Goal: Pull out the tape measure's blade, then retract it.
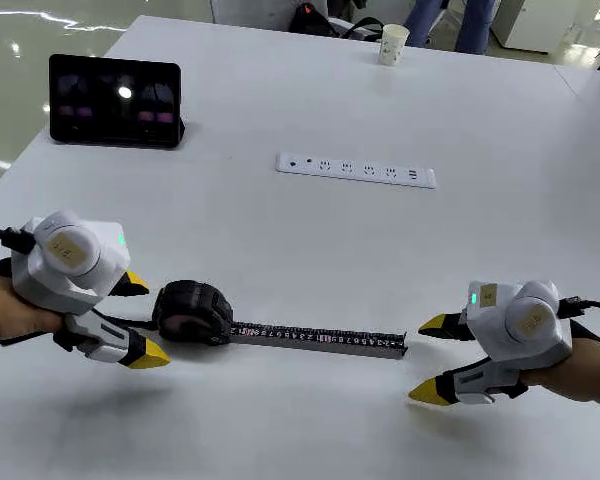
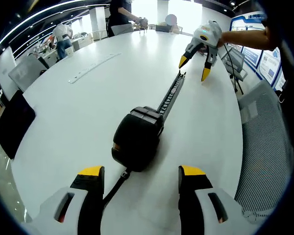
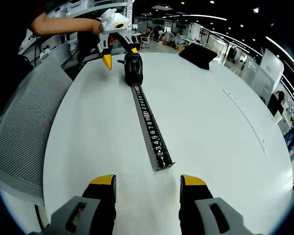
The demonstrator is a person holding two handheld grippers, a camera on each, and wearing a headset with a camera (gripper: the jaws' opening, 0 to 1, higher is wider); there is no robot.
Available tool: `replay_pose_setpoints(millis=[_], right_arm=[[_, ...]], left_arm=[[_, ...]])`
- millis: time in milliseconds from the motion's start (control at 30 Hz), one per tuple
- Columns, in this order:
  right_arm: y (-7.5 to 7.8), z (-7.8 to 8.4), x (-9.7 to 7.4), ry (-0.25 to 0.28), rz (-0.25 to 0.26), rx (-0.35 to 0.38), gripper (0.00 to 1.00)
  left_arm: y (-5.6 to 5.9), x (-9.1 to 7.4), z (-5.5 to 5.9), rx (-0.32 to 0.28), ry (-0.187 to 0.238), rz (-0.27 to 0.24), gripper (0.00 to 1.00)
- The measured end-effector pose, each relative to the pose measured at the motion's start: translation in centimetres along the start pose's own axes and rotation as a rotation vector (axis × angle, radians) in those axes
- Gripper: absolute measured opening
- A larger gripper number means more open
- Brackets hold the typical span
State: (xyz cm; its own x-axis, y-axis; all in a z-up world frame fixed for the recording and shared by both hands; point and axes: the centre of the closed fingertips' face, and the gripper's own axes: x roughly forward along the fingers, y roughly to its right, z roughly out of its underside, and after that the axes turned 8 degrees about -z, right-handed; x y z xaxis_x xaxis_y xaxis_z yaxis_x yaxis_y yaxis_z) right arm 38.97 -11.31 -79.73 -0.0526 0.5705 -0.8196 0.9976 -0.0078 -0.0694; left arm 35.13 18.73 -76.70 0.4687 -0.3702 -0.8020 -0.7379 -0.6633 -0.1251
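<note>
A black tape measure (image 1: 192, 312) lies on the white table (image 1: 310, 240), its dark blade (image 1: 318, 339) pulled out to the right and resting flat. My left gripper (image 1: 138, 318) stands open just left of the case (image 2: 137, 137), not touching it. My right gripper (image 1: 428, 357) is open a little past the blade's end hook (image 1: 403, 348), with nothing between its yellow tips. In the right gripper view the blade (image 3: 150, 127) runs from the hook (image 3: 164, 165) up to the case (image 3: 133, 67), with the left gripper (image 3: 118, 53) behind it. The right gripper (image 2: 195, 64) appears far off in the left gripper view.
A white power strip (image 1: 356, 169) lies mid-table. A dark tablet (image 1: 115, 101) stands at the back left, and a paper cup (image 1: 392, 44) sits at the far edge. A mesh chair (image 2: 264, 142) stands beside the table. People stand at the far end.
</note>
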Motion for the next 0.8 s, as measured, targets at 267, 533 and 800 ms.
replay_pose_setpoints(millis=[267,533,800], right_arm=[[-1.3,0.0,0.0,0.023,0.013,0.023,0.56],[-2.1,-0.4,0.0,0.057,0.035,0.057,0.62],[-2.8,-0.6,0.0,0.098,0.068,0.089,0.68]], left_arm=[[0.9,-0.7,0.5,-0.059,0.035,-0.028,0.61],[1.7,-1.1,0.8,-0.116,0.092,-0.062,0.66],[2.9,-1.8,1.6,-0.171,0.125,-0.09,0.7]])
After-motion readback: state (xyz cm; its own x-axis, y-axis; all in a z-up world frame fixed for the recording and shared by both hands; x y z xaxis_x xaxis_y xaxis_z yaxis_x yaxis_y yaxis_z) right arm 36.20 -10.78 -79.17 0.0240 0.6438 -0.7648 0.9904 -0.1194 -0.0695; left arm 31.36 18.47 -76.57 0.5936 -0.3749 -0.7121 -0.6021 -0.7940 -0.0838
